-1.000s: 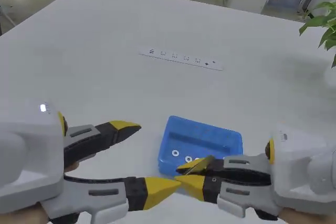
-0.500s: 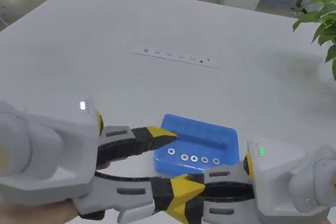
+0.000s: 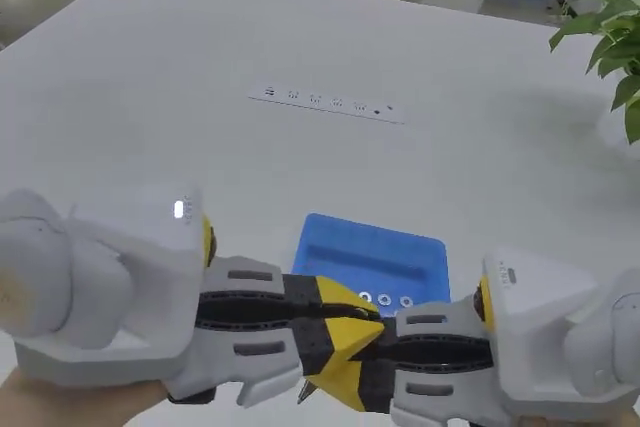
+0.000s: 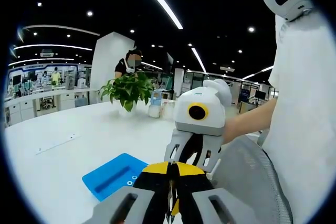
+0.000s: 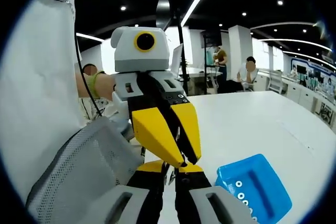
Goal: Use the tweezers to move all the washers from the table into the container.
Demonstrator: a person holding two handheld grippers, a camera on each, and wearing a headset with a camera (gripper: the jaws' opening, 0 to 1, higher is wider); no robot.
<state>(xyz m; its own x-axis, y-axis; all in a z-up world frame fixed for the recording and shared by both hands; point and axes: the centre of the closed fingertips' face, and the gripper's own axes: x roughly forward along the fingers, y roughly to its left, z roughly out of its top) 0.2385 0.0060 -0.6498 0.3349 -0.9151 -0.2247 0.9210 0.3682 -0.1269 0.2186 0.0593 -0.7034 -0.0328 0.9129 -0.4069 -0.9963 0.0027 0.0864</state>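
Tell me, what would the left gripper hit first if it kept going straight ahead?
The right gripper: it faces the left gripper head-on, tips seemingly almost touching, though depth is unclear.

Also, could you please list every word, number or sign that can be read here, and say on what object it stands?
No text can be read in these pictures.
White strip on the table: a row of small dark marks, too small and blurred to read.
Blue container: no lettering visible.
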